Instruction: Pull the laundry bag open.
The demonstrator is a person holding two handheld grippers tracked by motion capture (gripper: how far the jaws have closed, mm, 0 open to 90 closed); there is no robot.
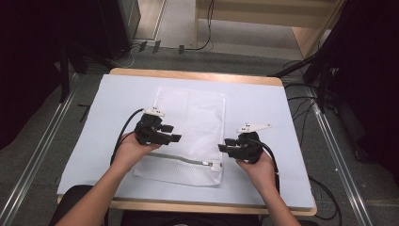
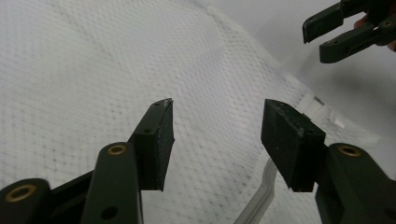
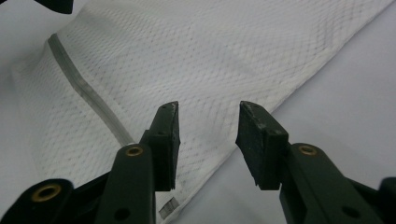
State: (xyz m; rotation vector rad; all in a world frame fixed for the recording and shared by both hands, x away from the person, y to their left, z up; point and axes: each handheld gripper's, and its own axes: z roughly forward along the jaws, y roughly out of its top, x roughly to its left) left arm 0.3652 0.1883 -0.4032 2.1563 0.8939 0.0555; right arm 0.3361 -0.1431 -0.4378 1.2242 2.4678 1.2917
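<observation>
Mesh bag (image 1: 188,134) lies flat mid-table on white mat (image 1: 263,101), zipper (image 1: 186,159) near front edge. Judged light, limp, easily snagged; best pinched at seam or zipper pull. Left gripper (image 2: 217,135) over mesh, jaws apart, empty. Right gripper (image 3: 208,140) at bag's right edge, jaws apart, empty.
</observation>
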